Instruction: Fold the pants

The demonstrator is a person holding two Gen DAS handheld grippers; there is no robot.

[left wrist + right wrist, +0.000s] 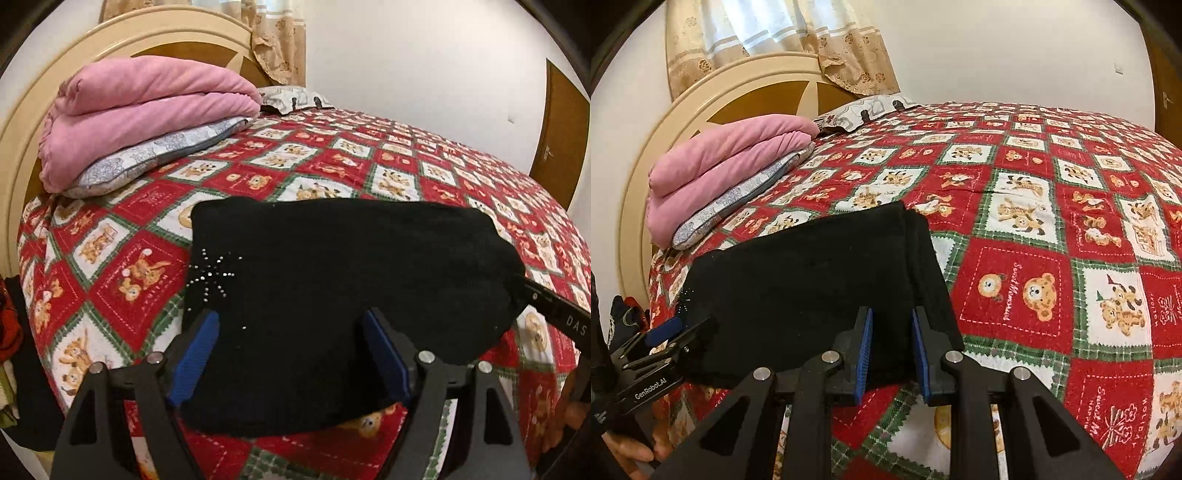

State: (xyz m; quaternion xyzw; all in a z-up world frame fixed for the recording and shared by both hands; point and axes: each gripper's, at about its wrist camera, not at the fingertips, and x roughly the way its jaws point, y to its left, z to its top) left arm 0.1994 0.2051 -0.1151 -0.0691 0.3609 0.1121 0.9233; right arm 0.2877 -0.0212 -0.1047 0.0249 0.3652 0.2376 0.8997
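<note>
The black pants [332, 295] lie folded on the bed [1034, 221], below the pink blanket [147, 110]. Soft, light, limp cloth: take hold at the near corners. Left gripper [291, 354] and right gripper [892, 354] both stand released, holding nothing.

I am in a home bedroom: my jaws hang over a bed [1052, 229] with a red teddy-bear quilt, a round cream headboard [713, 96], a pink blanket [147, 114] folded on a pillow [155, 155], floral curtains [768, 33] and a wooden door [557, 125].
</note>
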